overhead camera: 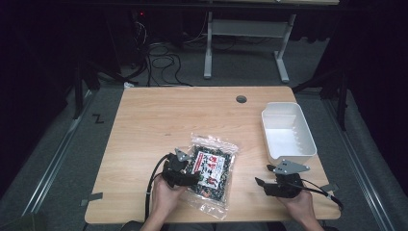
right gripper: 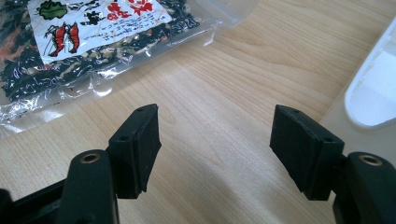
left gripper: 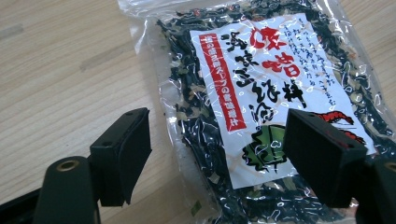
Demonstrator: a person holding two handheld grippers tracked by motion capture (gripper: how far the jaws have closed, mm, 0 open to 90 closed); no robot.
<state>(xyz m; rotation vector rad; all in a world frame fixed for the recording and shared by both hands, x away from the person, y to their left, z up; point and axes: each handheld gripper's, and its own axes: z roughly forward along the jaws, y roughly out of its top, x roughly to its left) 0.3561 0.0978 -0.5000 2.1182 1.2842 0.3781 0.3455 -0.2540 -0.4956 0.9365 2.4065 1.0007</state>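
A clear bag of dark dried seaweed (overhead camera: 211, 168) with a white and red label lies flat on the wooden table (overhead camera: 168, 115), near its front edge. My left gripper (overhead camera: 192, 176) is at the bag's left side with its jaws apart. In the left gripper view, one jaw stands over bare wood and the other over the bag (left gripper: 261, 84), and neither pad of the left gripper (left gripper: 217, 154) presses on it. My right gripper (overhead camera: 263, 175) is open over bare table to the right of the bag. In the right gripper view nothing is between the jaws of the right gripper (right gripper: 217, 144), and the bag (right gripper: 93, 37) lies beyond them.
A white plastic tray (overhead camera: 293, 156) stands at the table's right side, just beyond my right gripper; its corner (right gripper: 373, 93) appears in the right gripper view. A round cable hole (overhead camera: 241, 99) is near the far edge. Cables and a desk frame lie on the floor behind.
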